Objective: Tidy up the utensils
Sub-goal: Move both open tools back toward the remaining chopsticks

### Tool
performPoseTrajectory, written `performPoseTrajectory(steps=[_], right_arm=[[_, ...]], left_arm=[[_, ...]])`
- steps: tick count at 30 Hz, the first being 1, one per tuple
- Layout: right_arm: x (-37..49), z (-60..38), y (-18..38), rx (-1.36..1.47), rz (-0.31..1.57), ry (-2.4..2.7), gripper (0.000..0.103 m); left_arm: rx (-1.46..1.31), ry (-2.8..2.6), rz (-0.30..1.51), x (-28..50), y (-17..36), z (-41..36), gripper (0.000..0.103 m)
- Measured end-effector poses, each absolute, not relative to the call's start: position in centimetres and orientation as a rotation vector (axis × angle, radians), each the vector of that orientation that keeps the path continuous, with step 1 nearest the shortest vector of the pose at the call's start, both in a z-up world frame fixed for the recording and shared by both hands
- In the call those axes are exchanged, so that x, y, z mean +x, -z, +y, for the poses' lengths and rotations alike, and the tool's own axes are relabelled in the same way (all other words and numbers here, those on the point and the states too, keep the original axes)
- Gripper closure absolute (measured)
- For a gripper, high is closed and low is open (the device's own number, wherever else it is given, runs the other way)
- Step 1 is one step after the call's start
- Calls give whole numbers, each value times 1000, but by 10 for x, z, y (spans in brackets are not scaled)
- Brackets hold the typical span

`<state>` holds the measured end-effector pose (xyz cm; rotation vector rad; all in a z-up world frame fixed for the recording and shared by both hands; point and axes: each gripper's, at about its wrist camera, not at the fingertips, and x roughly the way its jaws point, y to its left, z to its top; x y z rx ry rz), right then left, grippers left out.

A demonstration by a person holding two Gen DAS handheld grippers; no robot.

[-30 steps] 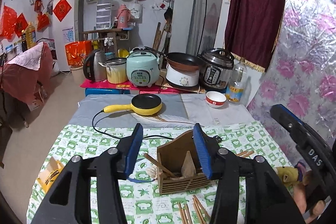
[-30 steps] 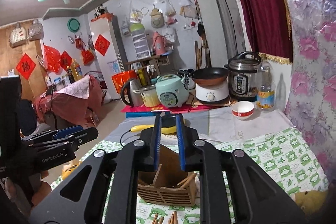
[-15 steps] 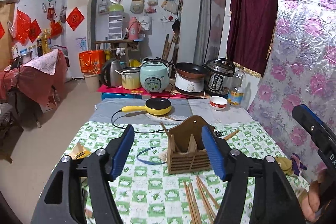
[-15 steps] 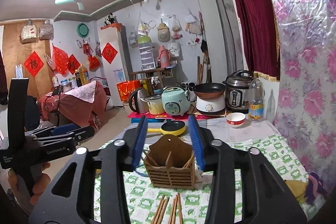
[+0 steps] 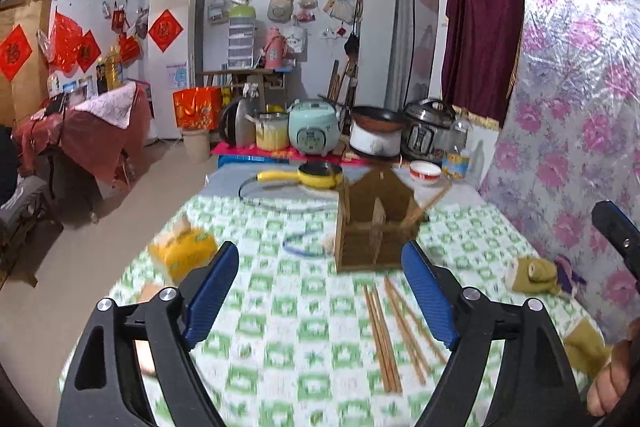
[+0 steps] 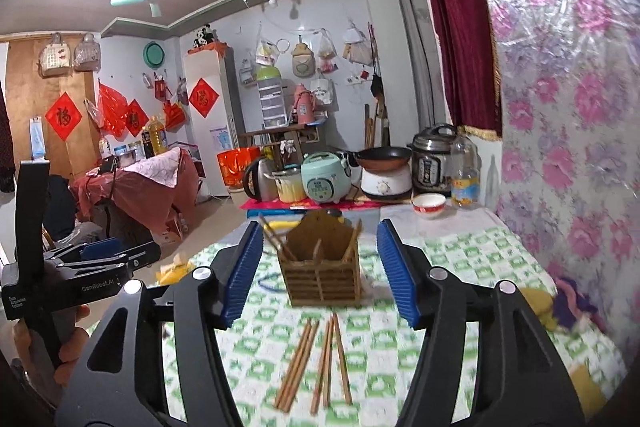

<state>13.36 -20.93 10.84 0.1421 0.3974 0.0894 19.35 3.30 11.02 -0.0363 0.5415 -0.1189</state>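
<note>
A wooden holder [image 6: 322, 267] stands upright on the green-and-white checked tablecloth [image 6: 460, 267] and serves as the landmark here. It is divided into compartments, and a few chopsticks lean out of it: two at its left corner [image 6: 272, 237] and one at its right side [image 6: 354, 237] as the right wrist view shows them. In the left wrist view the holder [image 5: 376, 223] looks blurred, so the number of sticks inside cannot be told there.

In front of the holder, nearer the cameras, loose chopsticks [image 6: 316, 363] lie flat on the cloth in two small bunches, apart from the holder and touched by nothing. The left wrist view shows the same chopsticks [image 5: 394, 335] just ahead of its right finger.

The left gripper [image 5: 320, 295] has its jaws spread wide, having just been opening, with nothing between the blue pads [image 5: 212, 291]. The right gripper [image 6: 320, 271] is likewise released, its jaws having just been opening; the holder appears between its pads [image 6: 396, 271] only because it stands farther off, and the pads do not touch it.

Left of the holder lies a yellow packet [image 5: 182, 251], and a blue loop [image 5: 298, 247] lies just beside its left base. Behind the holder sits a yellow pan [image 5: 316, 175], and behind and to the right a white bowl [image 6: 429, 205]. To the holder's right, a yellow-green rag [image 5: 532, 273] rests on the cloth.
</note>
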Motion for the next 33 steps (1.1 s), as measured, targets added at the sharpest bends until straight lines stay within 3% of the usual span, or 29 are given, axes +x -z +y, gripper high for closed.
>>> performPoseTrajectory(steps=[12,24,33], right_arm=[[24,-225,-59,111,445,-39,25],[83,-224,19,84,660,-34,24],[117,-246,45,99,711,-1,24]], left_arm=[[-89,78,682,110,-15,59,14],[-23,117,901,166,72,44,14],[171,260,948,198,91,-18,14]])
